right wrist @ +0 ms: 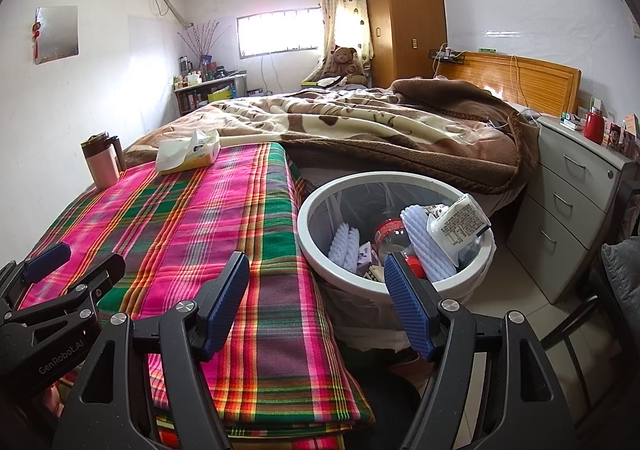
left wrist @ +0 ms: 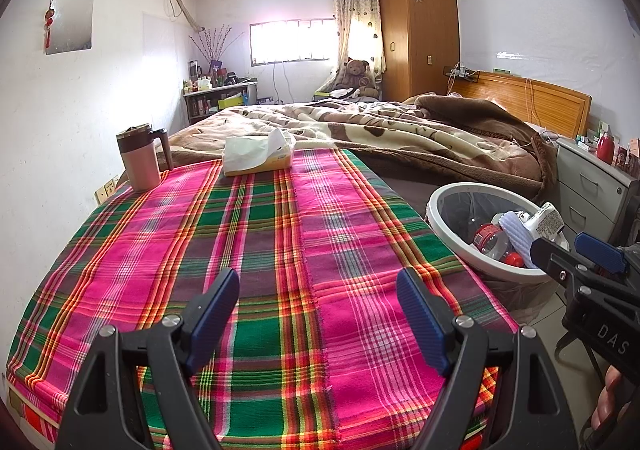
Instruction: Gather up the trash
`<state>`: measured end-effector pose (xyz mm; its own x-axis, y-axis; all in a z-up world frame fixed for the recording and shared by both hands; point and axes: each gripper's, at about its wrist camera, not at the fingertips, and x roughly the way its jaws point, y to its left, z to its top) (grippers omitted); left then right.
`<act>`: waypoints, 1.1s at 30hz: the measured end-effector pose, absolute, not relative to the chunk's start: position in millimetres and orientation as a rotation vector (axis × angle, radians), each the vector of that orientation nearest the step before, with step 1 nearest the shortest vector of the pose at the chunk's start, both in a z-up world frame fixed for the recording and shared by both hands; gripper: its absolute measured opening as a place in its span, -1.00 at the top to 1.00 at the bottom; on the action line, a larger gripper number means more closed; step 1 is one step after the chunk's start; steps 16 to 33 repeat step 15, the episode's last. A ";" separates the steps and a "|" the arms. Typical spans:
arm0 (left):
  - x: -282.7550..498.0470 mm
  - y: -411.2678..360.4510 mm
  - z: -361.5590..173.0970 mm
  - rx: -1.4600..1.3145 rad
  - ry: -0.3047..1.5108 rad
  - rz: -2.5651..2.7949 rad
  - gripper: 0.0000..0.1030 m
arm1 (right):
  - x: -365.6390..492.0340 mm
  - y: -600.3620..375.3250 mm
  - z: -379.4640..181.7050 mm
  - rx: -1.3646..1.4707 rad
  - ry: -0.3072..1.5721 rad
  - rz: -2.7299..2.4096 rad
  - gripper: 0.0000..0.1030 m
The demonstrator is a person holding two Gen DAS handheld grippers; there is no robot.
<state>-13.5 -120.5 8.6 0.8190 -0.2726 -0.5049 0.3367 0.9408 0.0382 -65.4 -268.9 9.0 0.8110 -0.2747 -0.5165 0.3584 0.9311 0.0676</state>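
Both hand-held grippers (left wrist: pixel 318 314) (right wrist: pixel 316 300) gape empty near the full trash bin (right wrist: pixel 320 246).

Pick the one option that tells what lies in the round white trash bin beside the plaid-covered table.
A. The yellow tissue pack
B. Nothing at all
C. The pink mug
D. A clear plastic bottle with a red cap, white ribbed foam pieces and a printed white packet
D: in the right wrist view the round white trash bin holds a clear plastic bottle with a red cap, white ribbed foam pieces and a printed white packet.
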 end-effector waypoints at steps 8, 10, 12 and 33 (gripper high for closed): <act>-13.7 -120.2 8.4 0.127 0.518 -0.323 -0.60 | -65.7 -268.6 9.0 0.164 0.526 -0.339 -0.39; -14.3 -120.3 8.1 0.126 0.520 -0.318 -0.60 | -65.2 -268.7 9.2 0.165 0.526 -0.340 -0.39; -14.3 -120.4 7.9 0.124 0.522 -0.316 -0.60 | -65.2 -268.6 9.2 0.164 0.526 -0.339 -0.38; -15.0 -121.1 7.0 0.123 0.524 -0.311 -0.60 | -65.1 -268.4 9.3 0.164 0.526 -0.340 -0.38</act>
